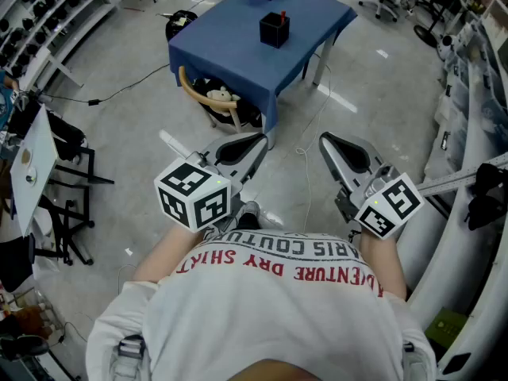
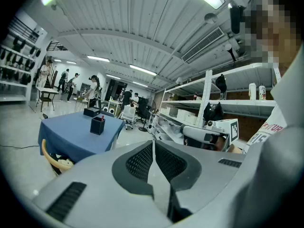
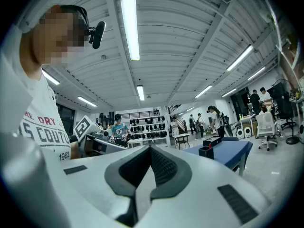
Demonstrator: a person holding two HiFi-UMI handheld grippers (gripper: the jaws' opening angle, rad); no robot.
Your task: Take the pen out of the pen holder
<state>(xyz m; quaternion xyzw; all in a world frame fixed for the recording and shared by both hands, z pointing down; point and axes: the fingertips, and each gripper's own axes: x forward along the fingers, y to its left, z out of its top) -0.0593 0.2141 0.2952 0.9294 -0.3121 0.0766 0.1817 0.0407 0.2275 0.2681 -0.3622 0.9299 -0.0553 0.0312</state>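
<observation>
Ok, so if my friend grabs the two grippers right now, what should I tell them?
Left gripper: shut, empty, held close in front of the body.
Right gripper: shut, empty, beside the left one.
Pen holder: black, standing on the blue table across the floor, out of reach from here.
Red pen: upright inside the holder.
Done: nothing yet.
Left: walk up to the table, open one gripper, pinch the pen and lift it out.

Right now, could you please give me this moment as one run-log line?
left tool: shut, empty | right tool: shut, empty | pen: in pen holder on blue table | contact: none
</observation>
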